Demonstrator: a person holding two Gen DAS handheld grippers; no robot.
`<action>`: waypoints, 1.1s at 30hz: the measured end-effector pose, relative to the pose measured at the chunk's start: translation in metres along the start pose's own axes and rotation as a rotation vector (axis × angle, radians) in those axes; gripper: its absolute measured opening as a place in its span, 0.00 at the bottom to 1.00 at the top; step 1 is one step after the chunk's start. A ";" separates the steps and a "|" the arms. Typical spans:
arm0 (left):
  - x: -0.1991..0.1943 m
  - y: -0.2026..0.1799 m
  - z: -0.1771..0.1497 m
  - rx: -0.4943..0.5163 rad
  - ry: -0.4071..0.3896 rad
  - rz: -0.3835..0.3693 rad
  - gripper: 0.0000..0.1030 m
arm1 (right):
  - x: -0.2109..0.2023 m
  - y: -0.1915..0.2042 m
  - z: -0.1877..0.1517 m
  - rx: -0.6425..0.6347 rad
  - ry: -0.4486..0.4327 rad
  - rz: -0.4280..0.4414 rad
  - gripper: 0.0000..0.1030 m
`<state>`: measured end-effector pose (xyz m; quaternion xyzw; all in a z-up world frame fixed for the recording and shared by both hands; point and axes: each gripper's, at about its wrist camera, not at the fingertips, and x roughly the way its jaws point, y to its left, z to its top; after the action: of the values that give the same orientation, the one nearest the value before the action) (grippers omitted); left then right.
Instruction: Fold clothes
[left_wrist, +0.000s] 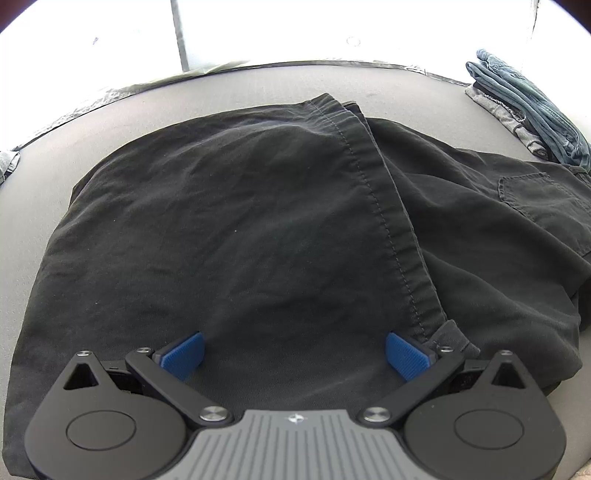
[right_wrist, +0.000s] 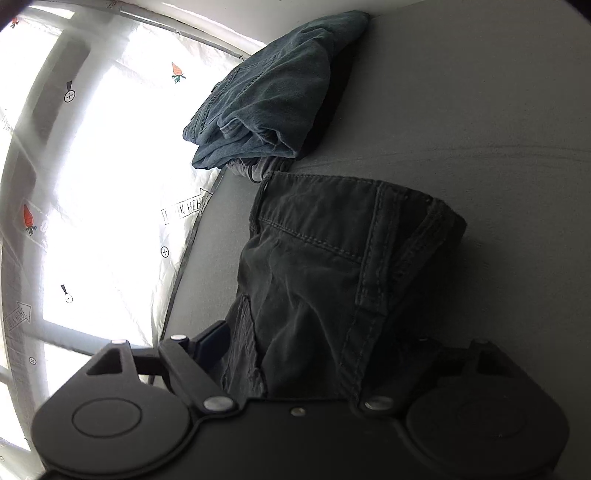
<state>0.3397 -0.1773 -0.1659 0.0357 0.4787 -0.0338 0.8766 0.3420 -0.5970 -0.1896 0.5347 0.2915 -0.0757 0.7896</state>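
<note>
Below, we label what both views show.
Landmark: the grey table (left_wrist: 258, 88), which carries everything.
Trousers (left_wrist: 240, 221): black, in the middle of the table; we see one part folded over the rest, its stitched hem running diagonally on top. A back pocket (left_wrist: 532, 195) shows toward the table's right.
Left gripper (left_wrist: 295, 354): above the trousers at the table's near edge; we read its blue pads (left_wrist: 184, 352) as wide apart, with only flat cloth beneath and nothing gripped.
Right gripper (right_wrist: 295, 354): low at the trousers' waistband end; cloth lies between its fingers, which stand fairly wide; we cannot tell whether they press it.
Jeans (right_wrist: 266, 96): blue, folded, at the table's far edge, on a grey garment (right_wrist: 255, 166).
</note>
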 end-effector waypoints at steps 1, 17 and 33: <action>0.000 0.000 0.001 0.000 0.003 -0.001 1.00 | 0.004 -0.002 0.003 0.033 0.005 0.013 0.75; 0.002 -0.002 0.009 0.054 0.053 -0.049 1.00 | -0.012 0.081 0.000 -0.282 -0.074 0.098 0.31; -0.071 0.129 0.017 -0.142 -0.251 -0.282 1.00 | -0.042 0.272 -0.126 -0.733 -0.130 0.262 0.29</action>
<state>0.3280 -0.0492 -0.0927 -0.0979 0.3670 -0.1265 0.9164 0.3765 -0.3799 0.0181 0.2442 0.1778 0.1010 0.9479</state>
